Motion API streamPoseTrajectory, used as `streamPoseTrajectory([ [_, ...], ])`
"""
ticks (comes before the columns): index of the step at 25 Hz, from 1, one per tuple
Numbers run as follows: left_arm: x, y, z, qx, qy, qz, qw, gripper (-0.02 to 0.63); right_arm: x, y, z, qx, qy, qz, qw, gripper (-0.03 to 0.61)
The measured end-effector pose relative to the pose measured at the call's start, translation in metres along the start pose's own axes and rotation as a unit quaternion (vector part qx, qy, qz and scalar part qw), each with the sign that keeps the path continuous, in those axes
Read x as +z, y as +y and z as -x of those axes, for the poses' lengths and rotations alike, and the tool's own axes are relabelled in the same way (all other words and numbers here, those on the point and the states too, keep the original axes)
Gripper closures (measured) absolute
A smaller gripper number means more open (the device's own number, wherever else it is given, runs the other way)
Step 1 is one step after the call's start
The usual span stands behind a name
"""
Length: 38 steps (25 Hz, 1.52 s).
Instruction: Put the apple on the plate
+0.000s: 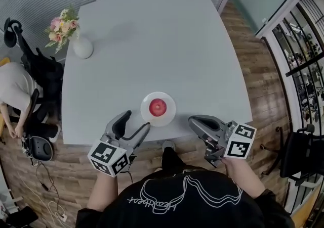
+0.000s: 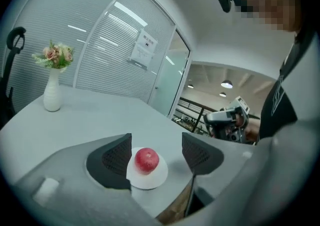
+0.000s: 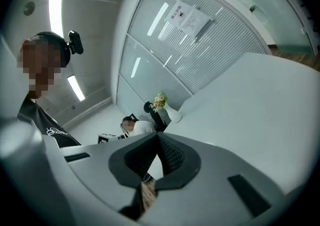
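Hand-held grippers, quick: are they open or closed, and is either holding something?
Left hand-held gripper: open, holding nothing; the apple sits on the plate.
Right hand-held gripper: closed, holding nothing.

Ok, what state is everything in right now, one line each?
apple: resting on the plate, not held by either gripper.
plate: flat on the table near its front edge, holding the apple.
left gripper: open, empty, short of the plate.
right gripper: shut, empty, off to the plate's right.
vase: upright at the far left corner, flowers in it.
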State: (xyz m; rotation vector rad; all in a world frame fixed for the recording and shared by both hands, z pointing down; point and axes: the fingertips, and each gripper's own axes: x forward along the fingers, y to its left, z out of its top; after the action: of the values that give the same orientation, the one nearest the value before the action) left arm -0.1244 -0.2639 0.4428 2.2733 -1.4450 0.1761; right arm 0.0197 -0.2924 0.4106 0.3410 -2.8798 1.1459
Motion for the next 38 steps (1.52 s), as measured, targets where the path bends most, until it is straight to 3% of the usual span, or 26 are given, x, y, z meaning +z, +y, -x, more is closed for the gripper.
streamPoseTrajectory([
  [3,0.016,-0.026,0.027,-0.033,-0.017,0.011,0.9993,0.3,-0.001,0.035,0.001,0.022,-0.001,0.031,0.999,0.569],
  [6,0.028,-0.054,0.056,-0.071,-0.033,0.004,0.9969,0.355,-0.007,0.07,-0.002,0.038,-0.002,0.065,0.997,0.569],
  [11,0.04,-0.108,0.103,-0.154,-0.058,-0.004,0.9863,0.425,-0.021,0.135,0.005,0.075,-0.019,0.093,0.993,0.569],
  [13,0.042,-0.121,0.119,-0.166,-0.062,-0.014,0.984,0.502,-0.032,0.153,0.007,0.064,-0.011,0.135,0.989,0.569],
  [17,0.034,-0.135,0.143,-0.18,-0.063,-0.031,0.9812,0.581,-0.051,0.17,0.003,0.027,-0.002,0.185,0.982,0.569],
  [23,0.016,-0.157,0.167,-0.179,-0.067,-0.049,0.9803,0.6,-0.086,0.191,0.006,-0.008,0.027,0.25,0.968,0.571],
  [30,0.003,-0.181,0.183,-0.193,-0.061,-0.077,0.9763,0.6,-0.101,0.212,0.018,-0.006,0.012,0.247,0.969,0.571],
  [38,-0.008,-0.173,0.201,-0.181,-0.062,-0.068,0.9792,0.6,-0.115,0.226,0.013,-0.008,0.005,0.243,0.97,0.571],
])
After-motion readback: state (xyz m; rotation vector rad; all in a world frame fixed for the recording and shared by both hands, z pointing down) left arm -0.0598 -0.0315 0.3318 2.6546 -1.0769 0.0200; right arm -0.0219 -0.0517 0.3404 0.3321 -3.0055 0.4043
